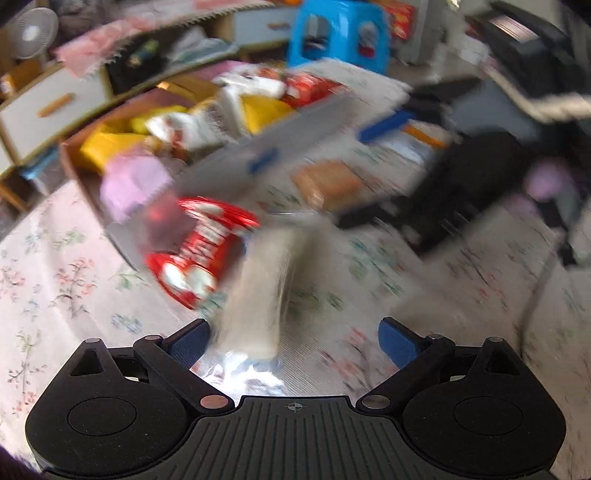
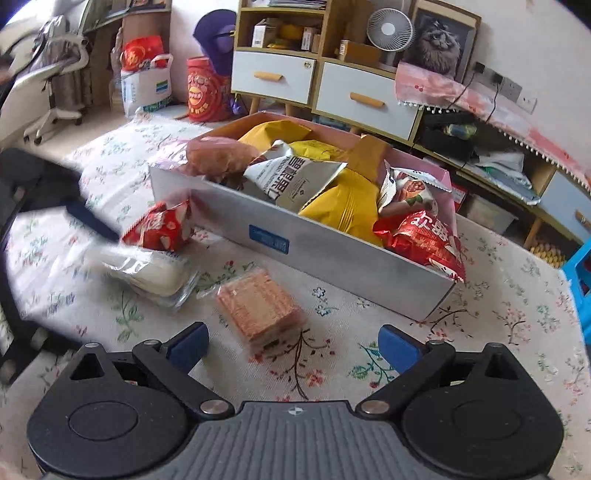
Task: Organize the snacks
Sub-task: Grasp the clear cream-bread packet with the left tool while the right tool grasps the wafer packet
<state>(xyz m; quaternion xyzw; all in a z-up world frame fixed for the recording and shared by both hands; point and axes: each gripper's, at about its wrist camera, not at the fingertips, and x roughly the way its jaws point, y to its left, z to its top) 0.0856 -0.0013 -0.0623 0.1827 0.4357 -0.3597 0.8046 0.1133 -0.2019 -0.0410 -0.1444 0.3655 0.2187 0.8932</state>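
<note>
A silver-sided cardboard box point(image 2: 332, 254) holds several snack bags, yellow, white and red. On the floral cloth in front of it lie a red snack bag point(image 2: 159, 229), a pale cream packet in clear wrap point(image 2: 147, 273) and an orange cracker packet point(image 2: 258, 306). My right gripper point(image 2: 293, 347) is open, with the cracker packet just ahead between its fingers and untouched. The left wrist view is blurred. My left gripper point(image 1: 294, 343) is open over the cream packet point(image 1: 258, 295), whose near end lies by the left pad. The red bag point(image 1: 199, 251) and the box point(image 1: 236, 162) lie beyond.
Wooden cabinets with white drawers point(image 2: 273, 77) stand behind the box, with a small fan point(image 2: 389, 29) on top. A blue stool point(image 1: 340, 33) stands at the far side. An office chair point(image 2: 48, 74) and bags point(image 2: 147, 85) stand on the floor at the left.
</note>
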